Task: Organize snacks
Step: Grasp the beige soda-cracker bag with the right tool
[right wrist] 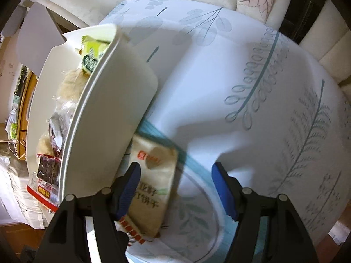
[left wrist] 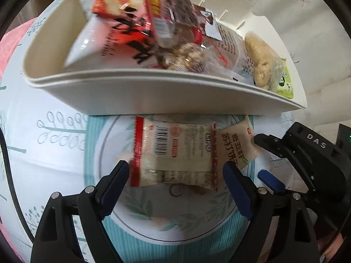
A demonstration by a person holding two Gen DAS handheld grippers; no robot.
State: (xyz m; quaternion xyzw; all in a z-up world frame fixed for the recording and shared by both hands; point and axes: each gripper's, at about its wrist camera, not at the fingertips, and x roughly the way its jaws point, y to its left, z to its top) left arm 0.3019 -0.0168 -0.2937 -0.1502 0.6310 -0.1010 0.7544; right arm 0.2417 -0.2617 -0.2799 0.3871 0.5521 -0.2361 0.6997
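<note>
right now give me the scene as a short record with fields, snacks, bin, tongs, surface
surface: round table with a leaf-print cloth
bin: white bin on the table, already full of snack packets
loose snacks: red-edged cracker pack and beige biscuit pack, both on the table in front of the bin, overlapping
left tongs: open, straddling the red-edged cracker pack, pads not pressing
right tongs: open, over the beige biscuit pack, one pad over its edge
still to do: two loose packs not in the bin

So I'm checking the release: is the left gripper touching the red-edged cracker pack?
Cannot tell. In the left wrist view the left gripper stands open around the red-edged cracker pack, but blur hides any gap at the pads.
</note>
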